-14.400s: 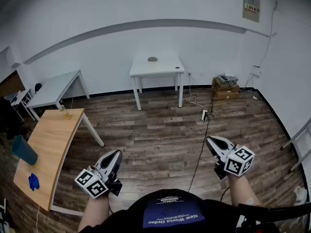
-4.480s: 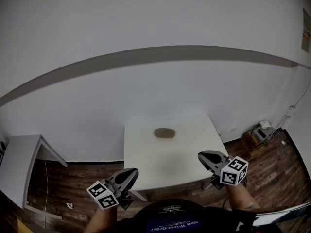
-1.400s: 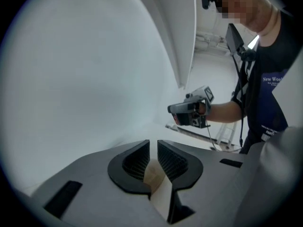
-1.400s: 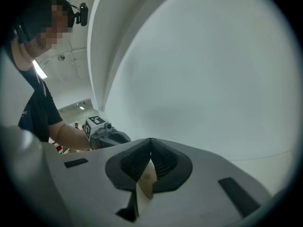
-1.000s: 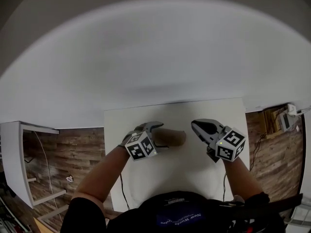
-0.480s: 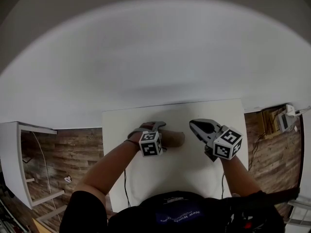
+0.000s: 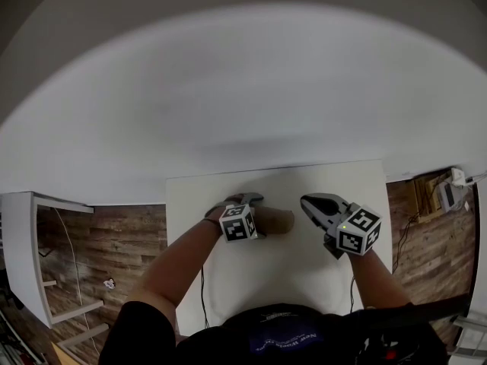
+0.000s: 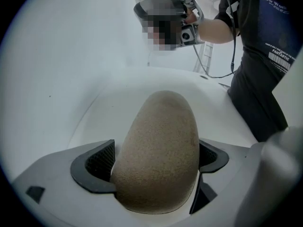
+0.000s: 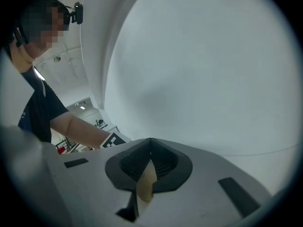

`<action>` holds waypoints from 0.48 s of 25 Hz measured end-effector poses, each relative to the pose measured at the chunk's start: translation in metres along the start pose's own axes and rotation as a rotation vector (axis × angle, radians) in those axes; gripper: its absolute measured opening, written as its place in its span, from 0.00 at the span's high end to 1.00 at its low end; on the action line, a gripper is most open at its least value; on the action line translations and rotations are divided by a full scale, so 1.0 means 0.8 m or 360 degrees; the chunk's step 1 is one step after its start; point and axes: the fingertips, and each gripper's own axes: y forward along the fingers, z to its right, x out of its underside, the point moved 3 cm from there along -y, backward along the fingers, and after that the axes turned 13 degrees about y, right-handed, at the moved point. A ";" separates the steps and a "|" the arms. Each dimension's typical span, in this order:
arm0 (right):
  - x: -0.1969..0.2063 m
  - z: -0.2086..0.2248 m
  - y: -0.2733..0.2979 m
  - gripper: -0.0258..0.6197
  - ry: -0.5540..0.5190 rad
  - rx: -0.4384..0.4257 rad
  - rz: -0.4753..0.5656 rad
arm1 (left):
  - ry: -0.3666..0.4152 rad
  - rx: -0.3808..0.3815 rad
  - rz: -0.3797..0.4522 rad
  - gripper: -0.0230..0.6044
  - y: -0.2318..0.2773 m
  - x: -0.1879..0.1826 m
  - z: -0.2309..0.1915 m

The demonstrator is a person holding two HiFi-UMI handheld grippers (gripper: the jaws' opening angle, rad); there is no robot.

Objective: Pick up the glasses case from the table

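Note:
The tan oval glasses case (image 7: 276, 220) lies on the white table (image 7: 289, 268). My left gripper (image 7: 243, 201) points steeply down over the case's left end. In the left gripper view the case (image 8: 158, 150) fills the space between the two wide-open jaws of my left gripper (image 8: 156, 162), whose dark pads (image 8: 97, 162) flank its sides without clearly pressing on it. My right gripper (image 7: 313, 204) hovers just right of the case, shut and empty. In the right gripper view its pads (image 9: 163, 162) meet, and a sliver of the case (image 9: 146, 186) shows below them.
The table stands against a plain white wall (image 7: 243, 97). Wooden floor (image 7: 106, 238) shows at both sides. Another white table (image 7: 19, 257) stands at the far left, and boxes (image 7: 445, 192) sit on the floor at the right.
My left gripper has come down over the case's left end with its jaws spread wider. The right gripper has stayed where it was.

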 end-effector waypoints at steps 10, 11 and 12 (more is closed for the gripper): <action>-0.003 -0.016 -0.004 0.96 -0.0020 0.0029 -0.0003 | -0.0177 -0.0085 0.0071 0.19 -0.018 -0.008 0.011; -0.004 -0.018 -0.005 0.96 -0.0022 0.0033 -0.0004 | -0.0199 -0.0109 0.0095 0.19 -0.024 -0.011 0.012; -0.005 -0.020 -0.007 0.96 -0.0024 0.0035 -0.0002 | -0.0230 -0.0133 0.0128 0.19 -0.031 -0.014 0.013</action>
